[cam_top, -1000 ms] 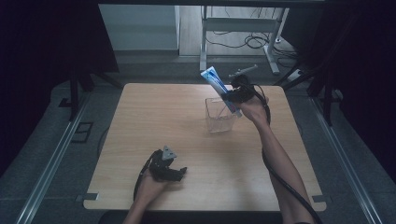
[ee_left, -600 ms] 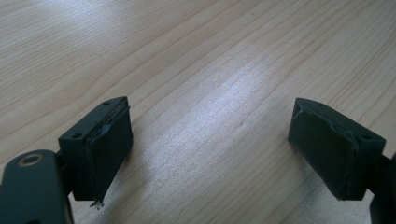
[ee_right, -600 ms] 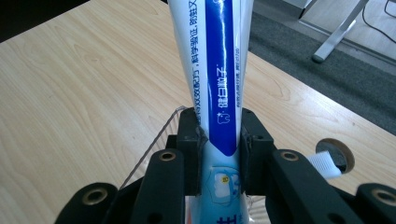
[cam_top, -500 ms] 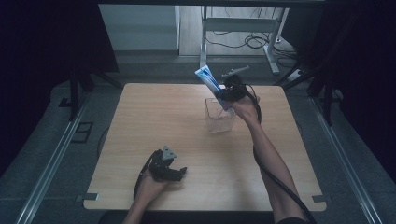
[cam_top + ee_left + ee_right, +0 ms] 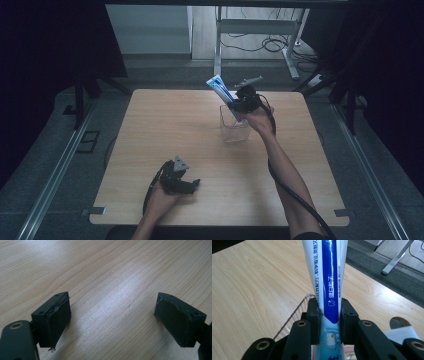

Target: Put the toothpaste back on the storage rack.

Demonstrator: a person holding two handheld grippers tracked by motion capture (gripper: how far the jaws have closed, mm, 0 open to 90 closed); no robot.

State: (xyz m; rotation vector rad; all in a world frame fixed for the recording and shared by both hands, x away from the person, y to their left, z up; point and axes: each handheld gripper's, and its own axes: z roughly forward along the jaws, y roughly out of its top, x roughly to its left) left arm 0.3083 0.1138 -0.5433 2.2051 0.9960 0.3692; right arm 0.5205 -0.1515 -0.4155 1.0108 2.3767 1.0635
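1. The toothpaste tube (image 5: 220,89) is being clamped between the closed jaws of the right hand-held gripper (image 5: 239,107); in the right gripper view the blue-and-white tube (image 5: 329,277) is being pinched at its lower part, and its long printed body is being carried forward and upward, away from the jaws.

2. The tube's lower end is being held at, or just inside, the mouth of the clear glass cup (image 5: 233,126), which is standing directly below this hand-held gripper on the bench (image 5: 150,125). In the right gripper view the cup's thin rim (image 5: 294,315) is being seen just beside the left jaw.

3. Against the pictures from a second and half a second ago, the right hand-held gripper is being brought closer over the cup, and the tube is being tipped further towards the far left, its top end being pushed away from the hand.

4. This is being judged as the tube being lowered into the cup; whether its bottom end is already touching the glass floor cannot be told.

5. The left hand-held gripper (image 5: 181,181) is being kept where it was in the earlier pictures, resting near the bench's front edge, well apart from the cup. Its jaws are being held wide apart, with nothing but bare wood between them.
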